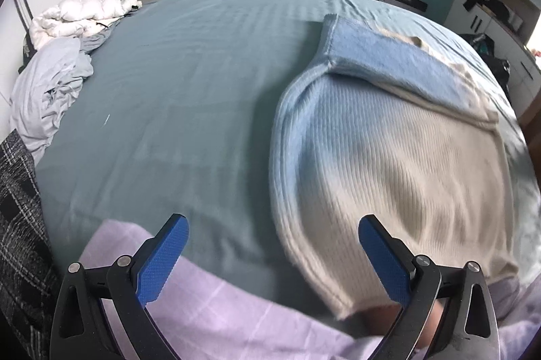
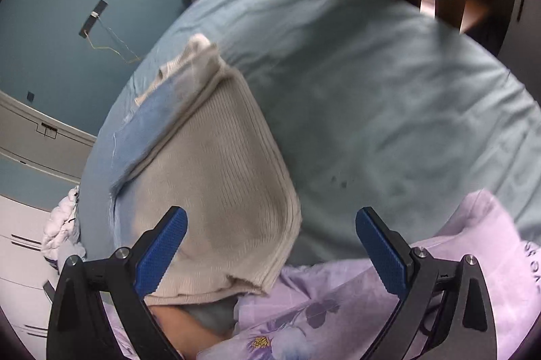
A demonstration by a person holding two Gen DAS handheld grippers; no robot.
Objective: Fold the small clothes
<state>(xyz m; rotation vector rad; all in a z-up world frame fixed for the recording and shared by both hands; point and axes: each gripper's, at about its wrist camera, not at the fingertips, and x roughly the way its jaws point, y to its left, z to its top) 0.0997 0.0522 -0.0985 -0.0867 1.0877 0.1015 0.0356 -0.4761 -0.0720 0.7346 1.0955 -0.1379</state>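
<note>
A ribbed knit sweater (image 1: 389, 150), light blue fading to beige, lies partly folded on the teal bedsheet (image 1: 175, 96), one sleeve laid across its top. My left gripper (image 1: 274, 255) hangs open above the sheet just left of the sweater's lower edge, nothing between its blue pads. In the right wrist view the same sweater (image 2: 216, 174) lies left of centre. My right gripper (image 2: 270, 251) stands wide open over the sweater's lower right corner and the sheet (image 2: 389, 109), holding nothing.
A lilac floral cloth (image 2: 338, 302) covers the near edge of the bed. A crumpled pale grey sheet (image 1: 50, 92), a white quilted jacket (image 1: 84, 11) and a plaid cloth (image 1: 17, 207) lie at the left. Cupboards (image 1: 500, 21) stand beyond the right side.
</note>
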